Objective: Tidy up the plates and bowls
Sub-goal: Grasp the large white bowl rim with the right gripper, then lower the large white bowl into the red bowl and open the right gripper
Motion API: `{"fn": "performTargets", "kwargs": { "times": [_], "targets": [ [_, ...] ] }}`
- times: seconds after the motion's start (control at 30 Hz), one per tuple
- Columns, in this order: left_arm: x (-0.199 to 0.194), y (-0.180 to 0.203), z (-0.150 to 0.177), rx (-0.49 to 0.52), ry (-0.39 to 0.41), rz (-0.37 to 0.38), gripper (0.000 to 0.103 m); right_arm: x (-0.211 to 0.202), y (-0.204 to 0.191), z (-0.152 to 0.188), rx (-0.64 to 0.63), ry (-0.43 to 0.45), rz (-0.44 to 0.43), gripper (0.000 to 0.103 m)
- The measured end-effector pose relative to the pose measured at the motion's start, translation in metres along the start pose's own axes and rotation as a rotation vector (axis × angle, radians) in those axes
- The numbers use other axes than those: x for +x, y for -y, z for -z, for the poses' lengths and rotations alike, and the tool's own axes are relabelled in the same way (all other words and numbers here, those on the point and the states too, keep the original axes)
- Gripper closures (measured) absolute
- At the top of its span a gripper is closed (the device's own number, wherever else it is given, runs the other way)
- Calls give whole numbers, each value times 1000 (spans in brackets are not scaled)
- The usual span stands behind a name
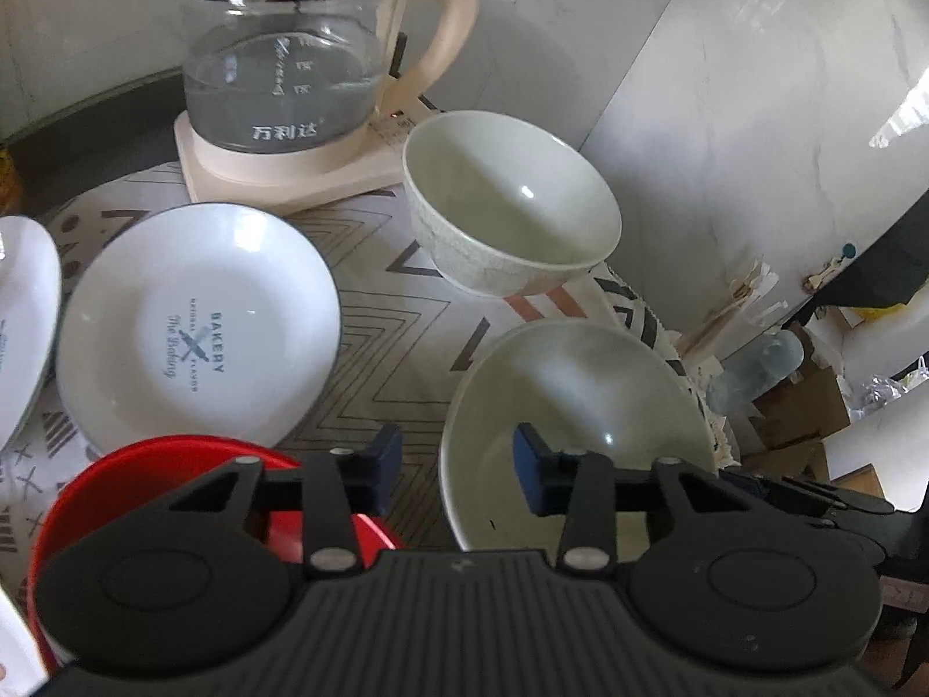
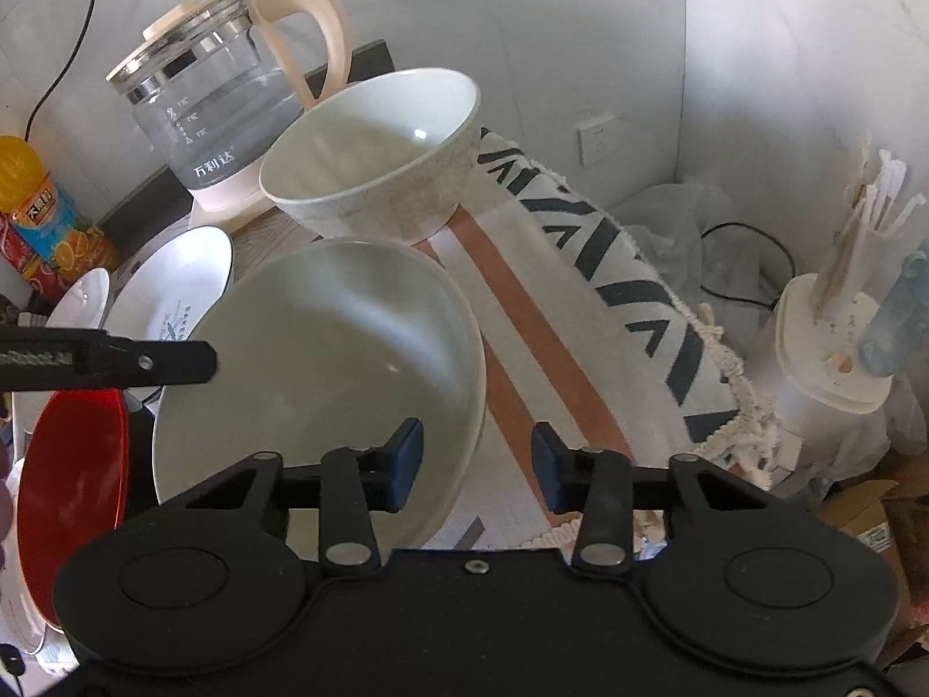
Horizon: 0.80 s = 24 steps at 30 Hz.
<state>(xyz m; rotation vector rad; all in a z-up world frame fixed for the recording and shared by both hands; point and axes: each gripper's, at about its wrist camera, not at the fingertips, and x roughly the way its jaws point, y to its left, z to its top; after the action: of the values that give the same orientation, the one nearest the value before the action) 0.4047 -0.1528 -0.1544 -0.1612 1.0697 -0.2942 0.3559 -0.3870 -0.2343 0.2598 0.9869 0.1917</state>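
Your left tongs hang wide and empty, straddling the near rim of the shallow cream plate; your right tongs gape the same over that plate's right edge. Beyond the plate stands the deep cream bowl, with the glass kettle behind it. Left of the plate lies the Bakery plate. The red bowl is half hidden behind the left tongs, and another white plate is cut off.

The left claw's body hides much of the red bowl; the kettle lid is cropped.
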Motion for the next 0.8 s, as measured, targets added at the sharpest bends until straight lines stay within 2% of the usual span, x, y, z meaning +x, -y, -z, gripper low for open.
{"fn": "performTargets", "kwargs": {
  "times": [0.1,0.2,0.23,0.3,0.57,0.8],
  "targets": [
    [10,0,0,-5,-20,-16,68,5,-2,-1,-16,7,-3,74],
    [18,1,0,5,-32,-23,73,11,-4,-2,-31,-2,-14,88],
    [20,0,0,4,-36,-22,75,11,-4,-3,-42,1,-13,89],
    [24,-1,-1,-2,-45,-9,86,9,-6,-5,-54,4,-11,91],
    [9,1,-13,-42,-34,-11,88,-20,-16,-30,-80,30,-24,92],
    [-25,2,-21,-71,21,-24,89,-35,-35,-42,-98,42,-63,92]
  ]
}}
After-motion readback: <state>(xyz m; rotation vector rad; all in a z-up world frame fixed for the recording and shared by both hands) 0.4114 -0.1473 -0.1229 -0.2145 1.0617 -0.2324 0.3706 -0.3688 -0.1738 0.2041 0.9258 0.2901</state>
